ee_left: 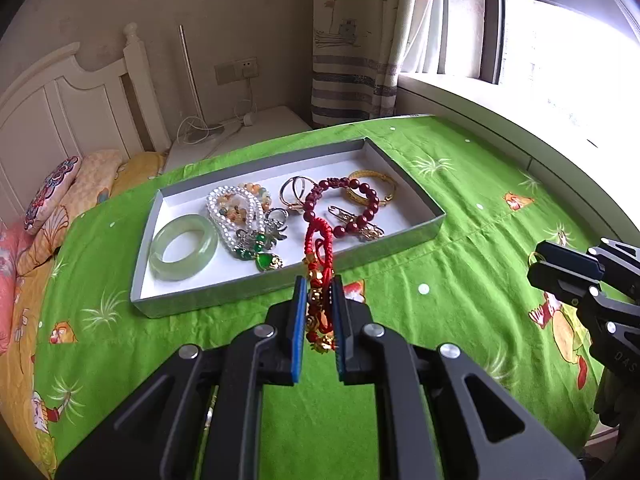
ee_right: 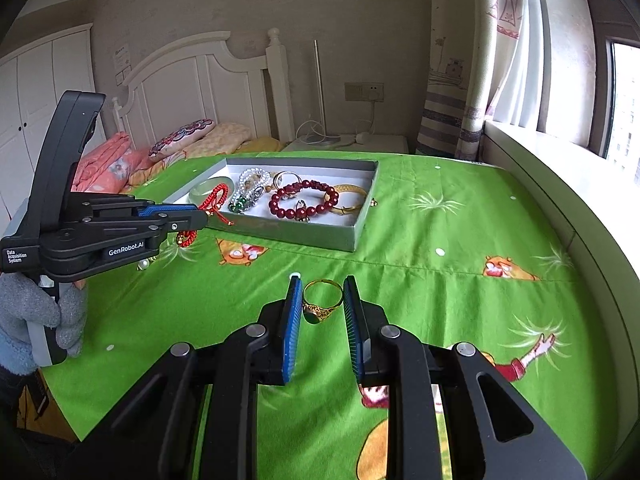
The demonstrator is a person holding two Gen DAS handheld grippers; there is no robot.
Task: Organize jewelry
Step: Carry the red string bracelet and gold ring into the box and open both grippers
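Pinching a gold ring (ee_right: 322, 302) between my right jaws (ee_right: 322, 294), I keep it clear of the green bedsheet (ee_right: 440, 300). My left jaws (ee_left: 318, 292) are clamped on a red cord bracelet (ee_left: 318, 248), its loop dangling ahead, ready, I judge, for the tray (ee_left: 420, 204) of beads and bangles just beyond.

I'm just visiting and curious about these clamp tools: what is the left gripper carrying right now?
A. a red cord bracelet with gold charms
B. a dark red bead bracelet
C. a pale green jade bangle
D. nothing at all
A: the left gripper is shut on the red cord bracelet, which dangles in front of the tray; the jade bangle and bead bracelet lie inside it.
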